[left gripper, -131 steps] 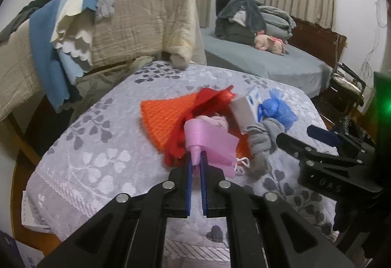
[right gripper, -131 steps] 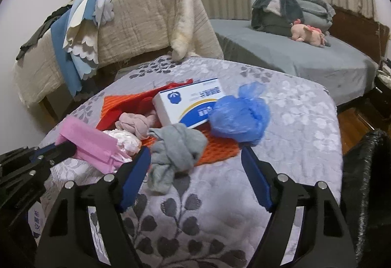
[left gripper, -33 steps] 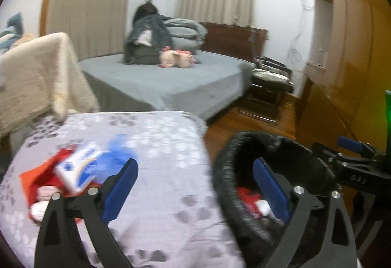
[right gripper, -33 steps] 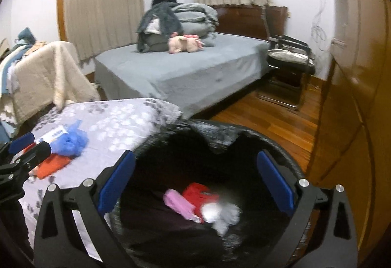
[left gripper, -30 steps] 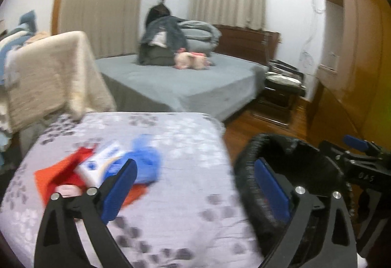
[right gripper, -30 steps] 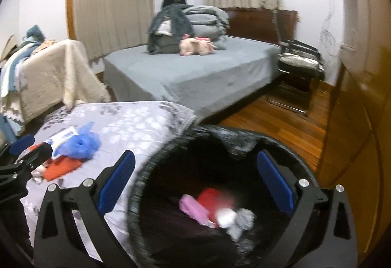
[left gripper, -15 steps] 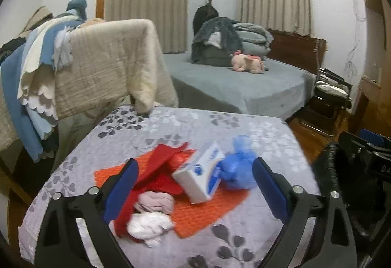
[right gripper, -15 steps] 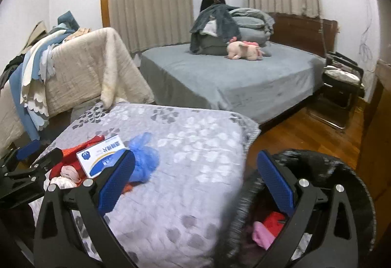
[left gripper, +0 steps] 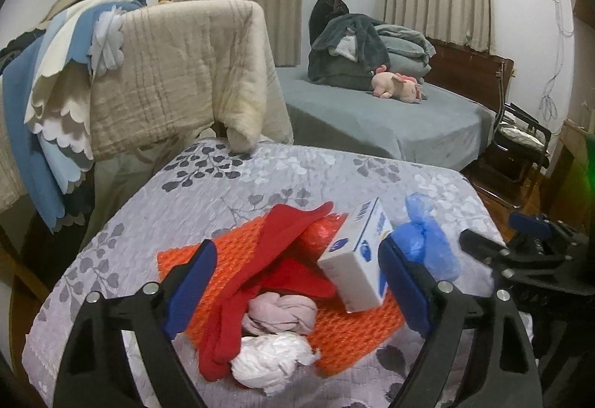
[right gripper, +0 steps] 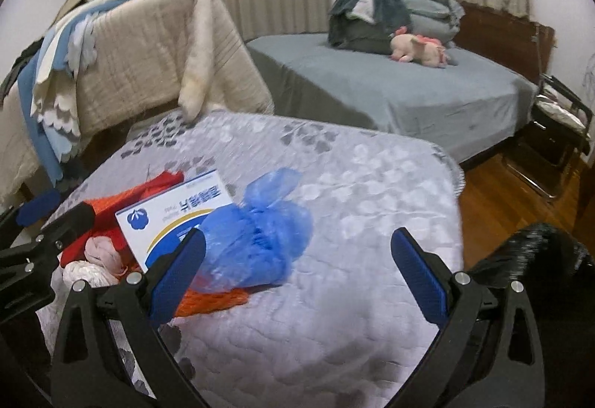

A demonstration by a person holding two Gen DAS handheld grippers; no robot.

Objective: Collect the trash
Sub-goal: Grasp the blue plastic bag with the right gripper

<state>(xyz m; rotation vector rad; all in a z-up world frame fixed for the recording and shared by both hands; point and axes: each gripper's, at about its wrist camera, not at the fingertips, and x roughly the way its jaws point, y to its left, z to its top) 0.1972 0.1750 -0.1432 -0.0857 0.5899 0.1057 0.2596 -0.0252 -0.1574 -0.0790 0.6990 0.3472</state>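
Several trash items lie heaped on an orange mesh mat near the front of the worktop. The heap holds a red cloth, a white-and-blue carton, a knotted blue plastic bag, a pink fabric wad and a crumpled white wad.

The left tongs stand apart and are closing, with nothing gripped; the pink wad and the red cloth sit in the gap. The right tongs stand apart and empty above the blue bag.

Handling estimates:
- Wads and cloth: light, soft, compressible. Pinch through the middle of the bulk.
- Blue bag: light, slippery film. Grip the twisted knot at its top.
- Carton: rigid, probably light. Clamp across its narrow faces.

A black bin liner shows at the right edge.
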